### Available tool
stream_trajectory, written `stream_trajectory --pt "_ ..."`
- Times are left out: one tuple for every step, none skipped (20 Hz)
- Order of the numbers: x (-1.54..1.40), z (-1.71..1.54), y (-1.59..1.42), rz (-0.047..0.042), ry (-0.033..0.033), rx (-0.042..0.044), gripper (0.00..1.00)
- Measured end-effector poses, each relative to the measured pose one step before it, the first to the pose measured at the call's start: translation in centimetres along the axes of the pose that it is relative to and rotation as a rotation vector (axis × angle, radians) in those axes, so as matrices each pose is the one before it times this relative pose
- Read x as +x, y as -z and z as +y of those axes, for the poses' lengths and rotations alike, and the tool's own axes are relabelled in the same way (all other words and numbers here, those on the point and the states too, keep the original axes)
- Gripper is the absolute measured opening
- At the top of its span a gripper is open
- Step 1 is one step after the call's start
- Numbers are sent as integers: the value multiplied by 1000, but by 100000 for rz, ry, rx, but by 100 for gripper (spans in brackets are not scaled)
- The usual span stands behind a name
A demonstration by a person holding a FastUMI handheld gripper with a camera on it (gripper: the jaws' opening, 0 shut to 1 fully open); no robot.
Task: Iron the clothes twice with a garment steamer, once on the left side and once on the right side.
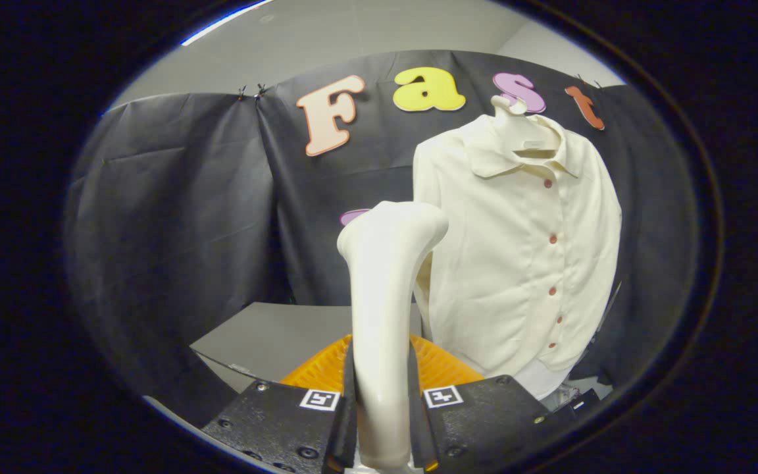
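Observation:
My gripper point(381, 388) is shut on the handle of a white garment steamer point(384, 276), which stands upright between the fingers with its head curving toward the shirt. A cream button-up shirt point(524, 250) hangs on a white mannequin stand point(509, 108) just beyond and to the right of the steamer head. The steamer head sits close to the shirt's left sleeve; whether it touches is unclear. The handle's lower end is hidden between the fingers.
A grey table point(274, 336) lies below and to the left of the shirt. An orange ribbed object point(435, 365) sits just behind the fingers, under the steamer. Black cloth walls close off the back and both sides.

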State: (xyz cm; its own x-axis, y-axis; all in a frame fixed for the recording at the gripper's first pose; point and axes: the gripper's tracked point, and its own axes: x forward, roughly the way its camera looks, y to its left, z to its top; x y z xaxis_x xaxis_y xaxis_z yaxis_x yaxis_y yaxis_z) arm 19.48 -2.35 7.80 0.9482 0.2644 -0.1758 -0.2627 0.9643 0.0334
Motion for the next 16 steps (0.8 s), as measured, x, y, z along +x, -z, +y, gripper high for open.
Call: stream_trajectory --pt "73 -1183 -351 -71 2014 -710 32" --pt "231 -1653 -129 323 3169 -1184 32" --pt "441 -1447 -140 102 2871 -685 32" --pt "676 -1141 39 891 1721 800 32" --pt "909 -783 179 713 1351 1814 32" --pt "905 -1102 441 1706 1819 1731 32" --pt "851 -932 371 1313 1825 1682 32" --pt "935 -636 154 562 1239 1419 32" --pt "827 -458 315 710 347 467 32" --pt "772 -344 349 788 101 -136 32" --pt "814 -363 406 1562 234 -595 32" --pt "696 -160 406 1412 -775 -752 32" --pt "644 -77 275 815 -624 -718 32" --pt "521 -142 337 727 -564 -12 32" --pt "291 -172 689 900 -675 66 32" --pt "406 -30 550 1131 -359 -124 32"
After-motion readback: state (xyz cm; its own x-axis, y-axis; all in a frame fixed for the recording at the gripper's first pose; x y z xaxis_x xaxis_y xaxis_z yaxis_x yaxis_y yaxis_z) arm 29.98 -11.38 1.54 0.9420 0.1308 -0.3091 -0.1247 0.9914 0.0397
